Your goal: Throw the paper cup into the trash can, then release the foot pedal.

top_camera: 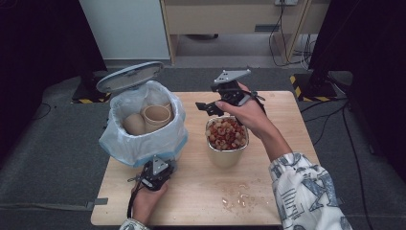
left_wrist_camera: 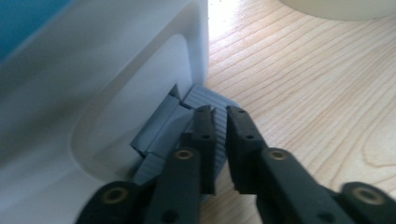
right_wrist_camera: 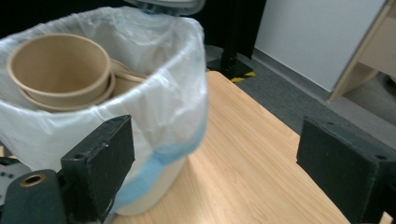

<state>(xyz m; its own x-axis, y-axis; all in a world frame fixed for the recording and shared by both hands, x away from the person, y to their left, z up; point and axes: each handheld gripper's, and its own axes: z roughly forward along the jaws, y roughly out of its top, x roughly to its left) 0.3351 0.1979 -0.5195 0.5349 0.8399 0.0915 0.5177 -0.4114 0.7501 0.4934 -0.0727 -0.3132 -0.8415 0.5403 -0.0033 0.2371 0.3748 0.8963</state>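
1. Bin (top_camera: pixel 143 139) first, at the left of the table (top_camera: pixel 268 211): it is lined with a white bag over a blue one, its lid (top_camera: pixel 130 75) stands swung up behind it, and brown paper bowls (top_camera: pixel 157 115) already lie nested inside. That part of the clearing looks done.
2. Your left gripper (top_camera: pixel 155 173) sits low at the near base of the bin. In the left gripper view its tips (left_wrist_camera: pixel 218 122) rest on the grey ribbed pedal (left_wrist_camera: pixel 163 130) that juts from the recess in the bin's wall. The jaws stand nearly together with only a slim gap, and nothing is pinched between them. With the lid up, you appear to be holding the pedal down.
3. Next comes the metal container (top_camera: pixel 227 143), standing just beside the bin at mid-table and heaped with reddish and pale food. It is untouched and full, so this is what I judge is left: get it over to the bin.
4. Your right gripper (top_camera: pixel 207 107) hovers above the far rim of that container. The right gripper view shows its pads (right_wrist_camera: pixel 103 154) spread wide, empty, looking toward the bin.
5. Crumbs (top_camera: pixel 239 197) lie scattered on the wood near your right sleeve (top_camera: pixel 306 191); they too remain to be cleared.
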